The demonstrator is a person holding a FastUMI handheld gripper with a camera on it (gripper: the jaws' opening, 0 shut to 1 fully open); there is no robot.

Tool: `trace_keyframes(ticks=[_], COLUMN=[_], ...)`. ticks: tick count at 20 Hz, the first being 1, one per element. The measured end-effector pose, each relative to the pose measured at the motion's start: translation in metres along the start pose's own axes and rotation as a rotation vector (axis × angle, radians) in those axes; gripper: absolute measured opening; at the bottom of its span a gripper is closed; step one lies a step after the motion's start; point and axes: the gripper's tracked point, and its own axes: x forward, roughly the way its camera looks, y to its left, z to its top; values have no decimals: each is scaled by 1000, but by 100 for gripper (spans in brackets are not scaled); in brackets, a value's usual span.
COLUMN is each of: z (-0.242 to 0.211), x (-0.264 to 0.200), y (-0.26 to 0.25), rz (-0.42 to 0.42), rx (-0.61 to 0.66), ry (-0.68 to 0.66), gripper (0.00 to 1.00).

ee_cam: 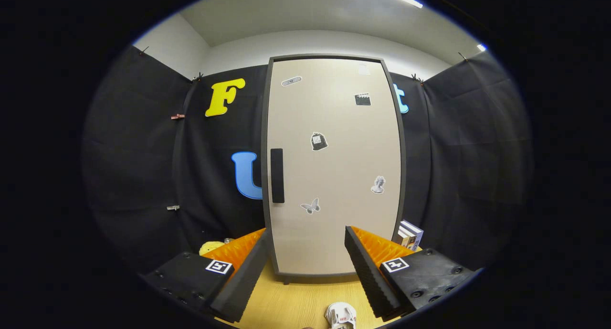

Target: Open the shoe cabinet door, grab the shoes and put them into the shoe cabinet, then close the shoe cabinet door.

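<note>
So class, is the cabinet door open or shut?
Shut: the door sits flush in its frame, handle untouched; the open gripper is short of it.

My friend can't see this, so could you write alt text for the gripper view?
A closed shoe cabinet door with a dark handle stands just ahead of the open claw, which holds nothing. A small white shoe lies on the wooden floor between its fingers.

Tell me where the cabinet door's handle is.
The dark vertical handle sits near the left edge of the beige closed cabinet door, about mid-height, beyond the open gripper fingers.
</note>
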Motion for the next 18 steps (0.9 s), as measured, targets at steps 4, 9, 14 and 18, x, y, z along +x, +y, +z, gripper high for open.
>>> trace_keyframes(ticks=[4, 9, 14, 18], z=[4, 13, 24, 30], x=[-1, -2, 7, 25], y=[2, 6, 12, 21], rz=[6, 9, 23, 35], rx=[-9, 0, -21, -29], ry=[-9, -21, -46, -49], gripper=[98, 98, 98, 98])
